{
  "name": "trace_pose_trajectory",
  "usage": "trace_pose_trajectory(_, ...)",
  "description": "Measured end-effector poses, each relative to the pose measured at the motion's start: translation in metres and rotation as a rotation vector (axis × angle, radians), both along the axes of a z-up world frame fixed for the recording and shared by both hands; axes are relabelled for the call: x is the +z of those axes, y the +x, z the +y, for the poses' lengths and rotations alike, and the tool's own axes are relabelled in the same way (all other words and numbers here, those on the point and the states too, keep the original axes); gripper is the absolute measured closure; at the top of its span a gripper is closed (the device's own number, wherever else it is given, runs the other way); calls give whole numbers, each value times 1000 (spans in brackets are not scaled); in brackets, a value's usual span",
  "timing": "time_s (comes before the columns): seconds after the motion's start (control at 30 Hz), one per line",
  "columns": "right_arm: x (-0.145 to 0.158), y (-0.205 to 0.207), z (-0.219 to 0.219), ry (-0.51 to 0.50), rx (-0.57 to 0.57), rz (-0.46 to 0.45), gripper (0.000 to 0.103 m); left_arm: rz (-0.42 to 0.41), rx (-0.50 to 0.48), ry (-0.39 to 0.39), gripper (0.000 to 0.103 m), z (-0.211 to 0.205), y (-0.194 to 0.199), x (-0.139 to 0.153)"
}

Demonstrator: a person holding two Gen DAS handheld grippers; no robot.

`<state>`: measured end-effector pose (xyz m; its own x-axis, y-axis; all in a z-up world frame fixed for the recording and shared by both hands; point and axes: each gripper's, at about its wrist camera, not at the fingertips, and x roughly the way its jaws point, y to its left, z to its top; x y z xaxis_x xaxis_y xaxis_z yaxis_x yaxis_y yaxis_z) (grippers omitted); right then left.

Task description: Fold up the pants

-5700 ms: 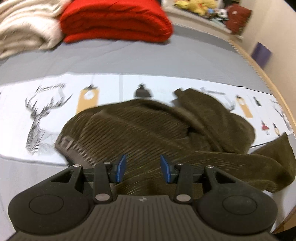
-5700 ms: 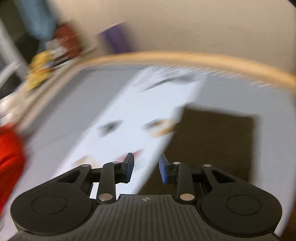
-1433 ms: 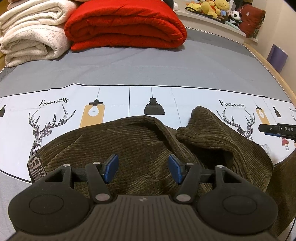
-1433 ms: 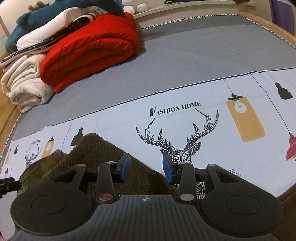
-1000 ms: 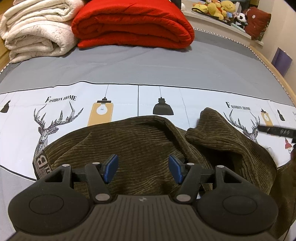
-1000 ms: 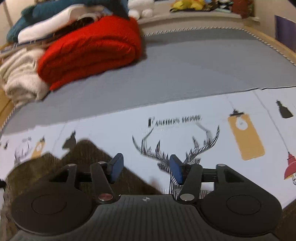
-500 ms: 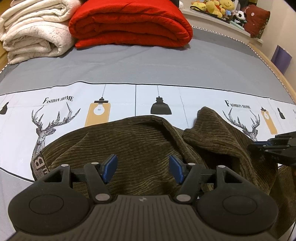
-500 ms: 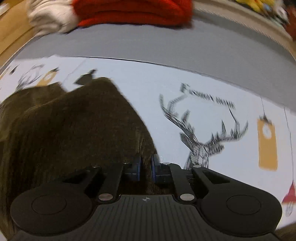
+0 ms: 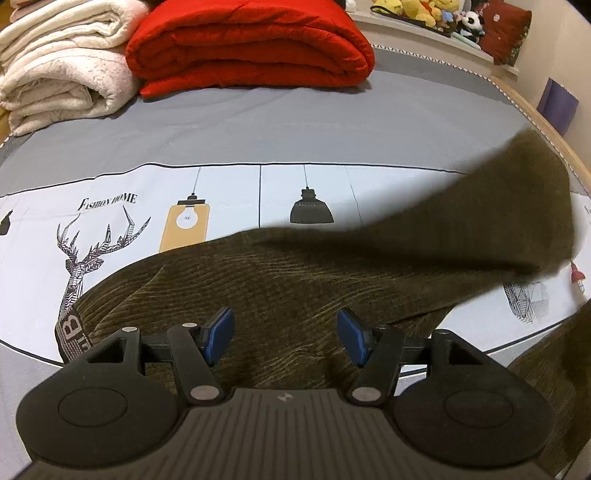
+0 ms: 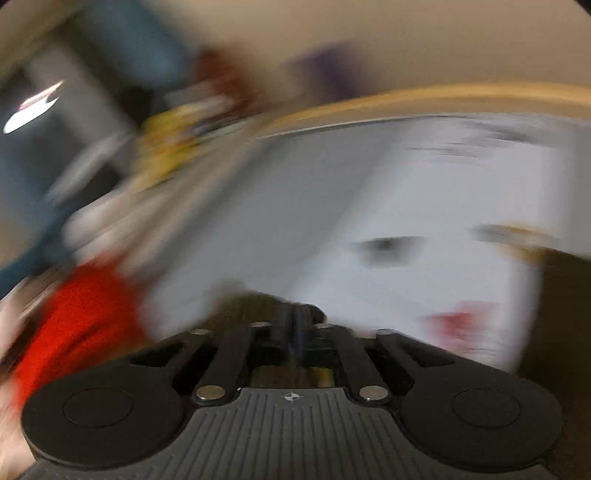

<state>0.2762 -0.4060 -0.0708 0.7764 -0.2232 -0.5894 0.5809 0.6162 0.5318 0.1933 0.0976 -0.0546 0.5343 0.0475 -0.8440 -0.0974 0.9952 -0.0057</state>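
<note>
Dark olive corduroy pants [image 9: 295, 280] lie across the printed bed sheet [image 9: 229, 192]. Their waistband label [image 9: 72, 328] is at the left. One leg [image 9: 517, 214] is lifted, stretched toward the upper right and blurred. My left gripper [image 9: 282, 334] hovers open just over the middle of the pants, with nothing between its blue pads. The right wrist view is heavily smeared. My right gripper [image 10: 295, 325] has its fingers pressed together, and dark pants fabric [image 10: 240, 301] is bunched at their tips. The right gripper itself does not show in the left wrist view.
A folded red blanket [image 9: 251, 44] and a rolled white blanket [image 9: 62, 74] sit at the far side of the bed. Plush toys [image 9: 424, 14] line a shelf behind. The wooden bed rim [image 9: 554, 125] curves along the right, with a purple object [image 9: 557, 103] beyond it.
My right gripper shut on the bunched pant leg at the right and swung fast, pulling the leg up and out to the right. My left gripper stayed open in place.
</note>
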Motion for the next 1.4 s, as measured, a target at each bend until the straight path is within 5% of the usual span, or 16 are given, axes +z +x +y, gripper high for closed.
trace_pose_trajectory(0.07, -24, -4, -19, 25, -73, 94, 100, 8, -8, -1, 36, -2, 1, -3)
trace_pose_trajectory(0.2, -56, 6, -32, 126, 9, 152, 94, 17, -19, -29, 36, -9, 5, -8)
trace_pose_trajectory(0.27, -61, 10, -32, 145, 48, 153, 56, 24, -26, -63, 36, -12, 8, -10)
trace_pose_trajectory(0.33, -67, 14, -29, 170, 72, 139, 46, 36, -34, -106, 36, -15, 10, -15)
trace_pose_trajectory(0.5, -83, 27, -37, 190, 129, 102, 47, 87, -75, -174, 36, -28, 14, -33)
trace_pose_trajectory(0.7, -109, 34, -39, 216, 131, 119, 46, 145, -135, -168, 36, -46, 20, -62)
trace_pose_trajectory(0.73, -108, 37, -35, 181, 147, 126, 49, 151, -141, -160, 36, -48, 21, -68)
trace_pose_trajectory(0.83, -106, 48, -24, 109, 204, 162, 85, 180, -173, -160, 36, -54, 24, -84)
trace_pose_trajectory(0.87, -107, 50, -23, 119, 220, 165, 86, 199, -196, -161, 37, -56, 25, -90)
trace_pose_trajectory(0.97, -102, 49, -22, 86, 223, 174, 92, 217, -286, -62, 65, -69, 20, -101)
trace_pose_trajectory(1.0, -98, 48, -22, 52, 217, 179, 92, 216, -327, 0, 86, -72, 17, -102)
trace_pose_trajectory(1.07, -86, 41, -23, -35, 157, 202, 93, 238, -440, 13, 92, -73, 10, -100)
trace_pose_trajectory(1.13, -73, 32, -27, -116, 42, 263, 93, 306, -566, -77, 93, -71, -1, -99)
trace_pose_trajectory(1.23, -79, 12, -44, -80, -112, 387, 93, 317, -650, 8, 88, -76, -15, -98)
trace_pose_trajectory(1.4, -72, -1, -63, -7, 48, 363, 74, 259, -637, 49, 68, -77, -22, -81)
